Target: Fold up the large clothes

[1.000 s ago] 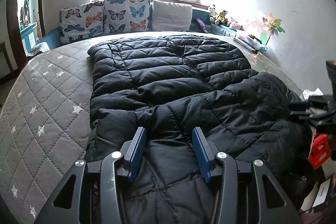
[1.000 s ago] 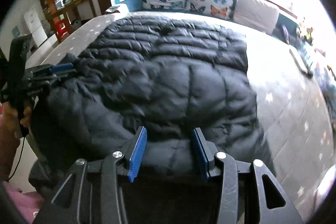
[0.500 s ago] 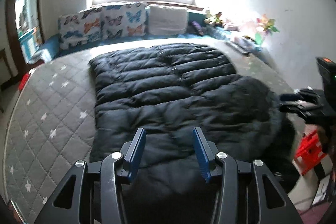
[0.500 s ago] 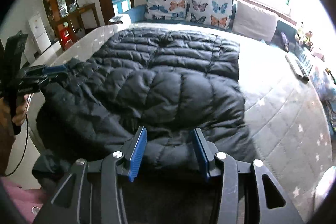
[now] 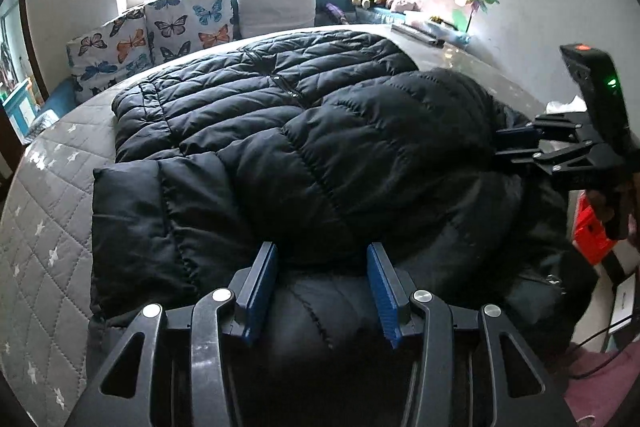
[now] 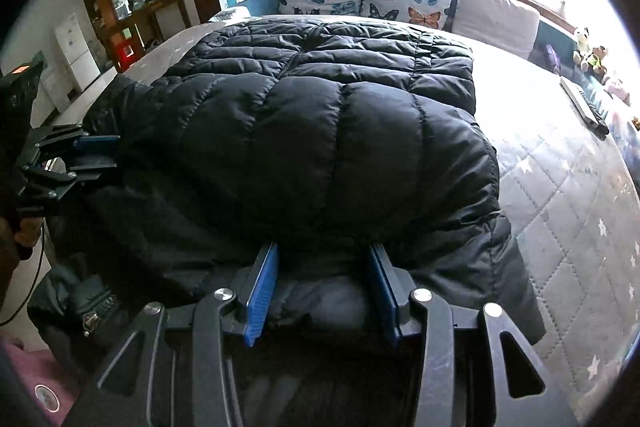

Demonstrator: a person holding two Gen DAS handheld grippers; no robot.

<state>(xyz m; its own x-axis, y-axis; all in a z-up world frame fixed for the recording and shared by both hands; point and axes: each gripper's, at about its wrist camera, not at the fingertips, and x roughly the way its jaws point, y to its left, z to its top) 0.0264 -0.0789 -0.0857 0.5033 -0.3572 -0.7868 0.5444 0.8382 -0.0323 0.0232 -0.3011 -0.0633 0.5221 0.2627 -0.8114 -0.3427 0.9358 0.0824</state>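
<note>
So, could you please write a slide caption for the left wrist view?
Left hand-held gripper and right hand-held gripper grip the near edge of a black puffer jacket on a quilted bed.

The near hem of the black down jacket (image 5: 304, 147), flat on the bed a second ago, was lifted and carried toward 12 o'clock, so it now lay doubled over the jacket's middle as a puffed fold. The star-quilted mattress (image 5: 44, 235) showed wider at 9 o'clock in the left wrist view. The right gripper (image 5: 516, 147) was nearer and higher at 3 o'clock, its fingertips at the fold's edge.
</note>
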